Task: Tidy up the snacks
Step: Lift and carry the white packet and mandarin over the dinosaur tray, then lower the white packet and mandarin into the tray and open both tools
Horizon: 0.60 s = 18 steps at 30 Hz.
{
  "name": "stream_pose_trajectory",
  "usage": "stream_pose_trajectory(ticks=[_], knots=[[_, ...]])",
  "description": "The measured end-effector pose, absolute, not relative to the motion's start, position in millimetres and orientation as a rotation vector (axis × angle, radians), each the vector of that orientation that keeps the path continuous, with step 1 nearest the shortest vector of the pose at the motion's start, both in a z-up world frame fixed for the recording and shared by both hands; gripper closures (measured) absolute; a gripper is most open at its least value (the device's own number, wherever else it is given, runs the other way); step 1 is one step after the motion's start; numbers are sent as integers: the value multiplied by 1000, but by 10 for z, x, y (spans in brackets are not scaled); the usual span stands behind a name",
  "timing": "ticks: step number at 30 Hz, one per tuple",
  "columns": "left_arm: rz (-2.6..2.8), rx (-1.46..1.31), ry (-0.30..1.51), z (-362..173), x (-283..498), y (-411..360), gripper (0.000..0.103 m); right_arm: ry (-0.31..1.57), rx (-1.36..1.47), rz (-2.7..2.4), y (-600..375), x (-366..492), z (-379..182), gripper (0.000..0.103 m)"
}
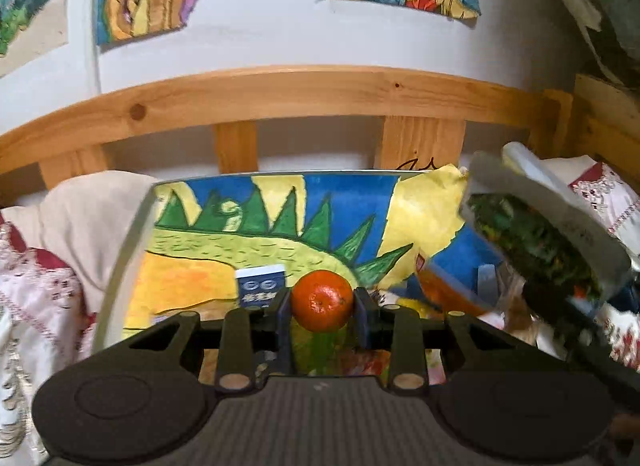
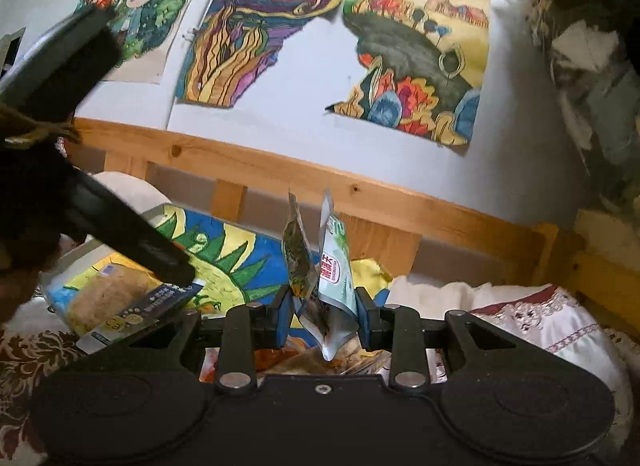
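Note:
My left gripper (image 1: 322, 304) is shut on a small orange tangerine (image 1: 322, 300), held up over a painted board (image 1: 248, 234). My right gripper (image 2: 323, 316) is shut on a folded snack pouch (image 2: 334, 278), pale green and white with a dark printed side, sticking up between the pads. The same pouch (image 1: 540, 234) shows blurred at the right of the left wrist view. The left gripper's black body (image 2: 132, 234) crosses the left side of the right wrist view. A dark blue snack box (image 1: 260, 286) lies on the board behind the tangerine; the blue box (image 2: 136, 318) also appears in the right wrist view.
A wooden bed rail (image 1: 280, 93) runs along the back under a wall hung with paintings (image 2: 416, 45). Embroidered cloth and pillows (image 1: 48, 266) flank the board. A bag with a yellowish snack (image 2: 104, 294) lies at left. More wrappers (image 1: 452, 290) sit at the board's right.

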State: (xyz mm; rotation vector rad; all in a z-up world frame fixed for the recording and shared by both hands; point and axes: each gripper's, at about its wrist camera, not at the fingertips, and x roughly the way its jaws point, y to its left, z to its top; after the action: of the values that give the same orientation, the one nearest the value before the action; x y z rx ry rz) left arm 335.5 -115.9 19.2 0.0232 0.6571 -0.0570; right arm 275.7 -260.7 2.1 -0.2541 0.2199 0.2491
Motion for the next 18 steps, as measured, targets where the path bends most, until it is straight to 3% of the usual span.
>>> stream_pose_trajectory(ticks=[18], knots=[[-35, -33, 718, -106, 3680, -1169, 66, 326, -209, 254, -2561, 3044, -144, 64]])
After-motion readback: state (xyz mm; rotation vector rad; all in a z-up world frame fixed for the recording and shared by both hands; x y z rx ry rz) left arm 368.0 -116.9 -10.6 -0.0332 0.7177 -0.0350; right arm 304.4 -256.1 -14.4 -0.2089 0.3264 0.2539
